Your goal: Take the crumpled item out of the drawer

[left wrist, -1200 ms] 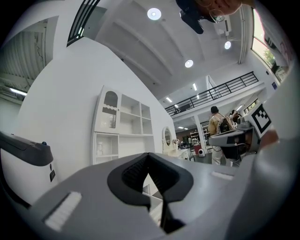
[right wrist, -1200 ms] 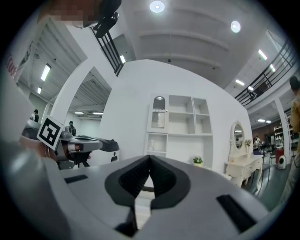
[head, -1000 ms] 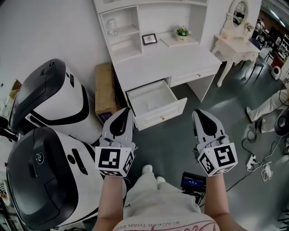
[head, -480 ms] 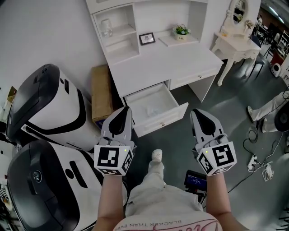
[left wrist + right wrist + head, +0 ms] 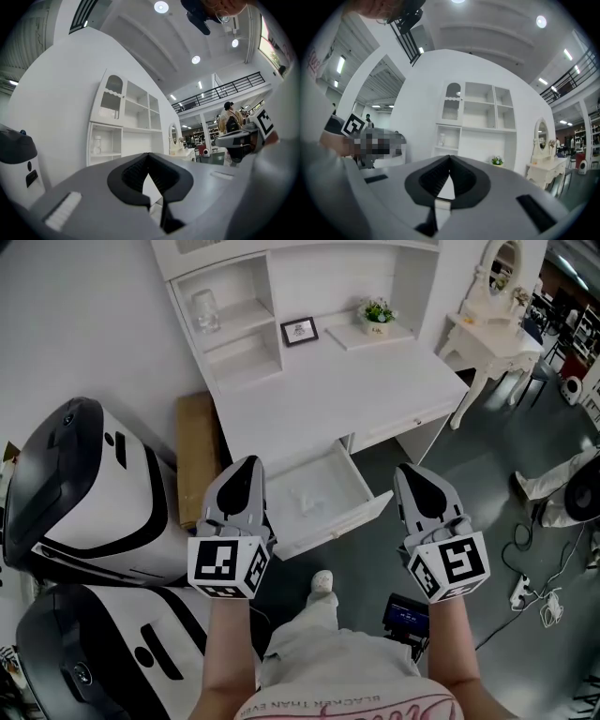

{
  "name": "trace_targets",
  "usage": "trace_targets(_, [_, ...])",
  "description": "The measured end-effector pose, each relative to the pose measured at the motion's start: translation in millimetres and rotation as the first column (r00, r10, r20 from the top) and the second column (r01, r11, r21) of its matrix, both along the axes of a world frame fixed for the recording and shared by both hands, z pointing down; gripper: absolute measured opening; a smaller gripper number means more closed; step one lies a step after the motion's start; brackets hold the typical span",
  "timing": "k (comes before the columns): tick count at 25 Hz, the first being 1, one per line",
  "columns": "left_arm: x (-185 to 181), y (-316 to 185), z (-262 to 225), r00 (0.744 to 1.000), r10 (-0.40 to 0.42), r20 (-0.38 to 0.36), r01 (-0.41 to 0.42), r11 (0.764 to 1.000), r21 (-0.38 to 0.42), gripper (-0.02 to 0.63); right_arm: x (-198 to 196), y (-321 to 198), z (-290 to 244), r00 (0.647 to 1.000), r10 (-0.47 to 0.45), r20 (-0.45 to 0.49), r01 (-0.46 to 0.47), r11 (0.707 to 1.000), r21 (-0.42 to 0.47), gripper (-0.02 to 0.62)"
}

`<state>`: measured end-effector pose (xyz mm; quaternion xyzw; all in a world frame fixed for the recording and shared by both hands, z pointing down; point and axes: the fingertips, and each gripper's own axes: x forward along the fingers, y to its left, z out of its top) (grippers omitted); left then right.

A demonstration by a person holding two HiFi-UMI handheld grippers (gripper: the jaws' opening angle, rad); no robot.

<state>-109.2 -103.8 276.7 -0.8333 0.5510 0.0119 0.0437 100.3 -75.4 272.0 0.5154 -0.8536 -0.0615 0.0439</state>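
My left tongs point(image 5: 246, 467) and right tongs point(image 5: 412, 474) are both clenched on nothing, side by side before the white table point(image 5: 328, 390). The crumpled item point(image 5: 309, 501) lies mid-drawer point(image 5: 333, 529), about 4 o'clock from my left tips and touching neither pair. It is a pale wad, too faint to show a long axis.

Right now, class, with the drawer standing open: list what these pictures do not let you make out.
Crumpled item, head view: white on white, too small to identify.
Drawer, head view: its left end hidden behind the left gripper.
Drawer, both gripper views: blocked by each gripper's own body.
Picture frame, head view: image too small.
Person, head view: cut off by right edge.
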Motion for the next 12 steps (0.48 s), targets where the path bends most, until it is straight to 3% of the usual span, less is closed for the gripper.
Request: trace_targets(12, [-0.4, -122.3, 15.0, 0.999, 0.034, -0.024, -0.035, 0.998, -0.056, 0.006, 5.4, -115.9, 10.2, 0.999, 0.049, 0.0, -0.049, 0.998, -0.04, 0.006])
